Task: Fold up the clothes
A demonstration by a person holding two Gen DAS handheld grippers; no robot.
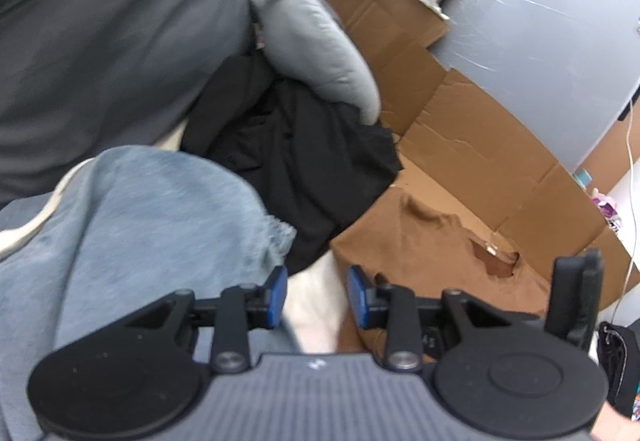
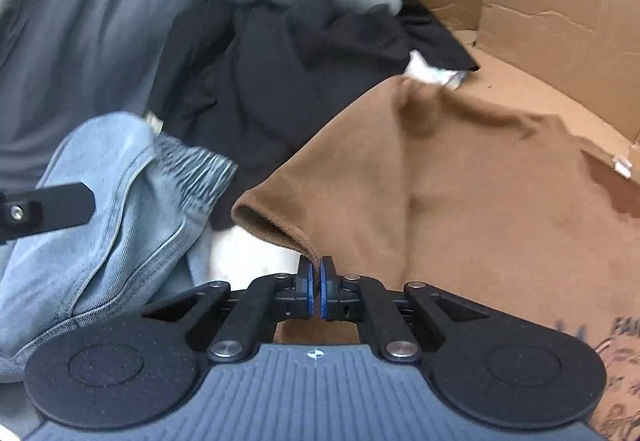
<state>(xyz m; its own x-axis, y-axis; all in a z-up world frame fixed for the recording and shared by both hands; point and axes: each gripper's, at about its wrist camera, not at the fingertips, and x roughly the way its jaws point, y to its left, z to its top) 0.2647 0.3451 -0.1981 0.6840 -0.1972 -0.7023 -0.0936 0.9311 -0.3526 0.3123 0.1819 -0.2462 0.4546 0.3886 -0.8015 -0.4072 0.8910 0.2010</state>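
A brown T-shirt [image 2: 460, 177] lies spread over flattened cardboard, neck opening at the far right. My right gripper [image 2: 316, 281] is shut on the hem of its sleeve. In the left wrist view the same brown T-shirt [image 1: 424, 249] sits ahead and to the right. My left gripper [image 1: 316, 293] is open, blue pads apart, hovering over a white surface [image 1: 312, 305] with nothing between the fingers. Light blue jeans [image 1: 152, 225] with an elastic waistband [image 2: 192, 169] lie to the left. A black garment [image 1: 292, 145] is heaped behind, also visible as the black garment [image 2: 272, 81] in the right wrist view.
Flattened cardboard [image 1: 472, 145] covers the surface, with a raised cardboard wall [image 2: 540, 1] at the back right. A grey padded cushion [image 1: 312, 41] and a large dark grey fabric mass [image 1: 100, 41] lie at the left. A plastic-wrapped grey panel [image 1: 540, 41] stands on the right.
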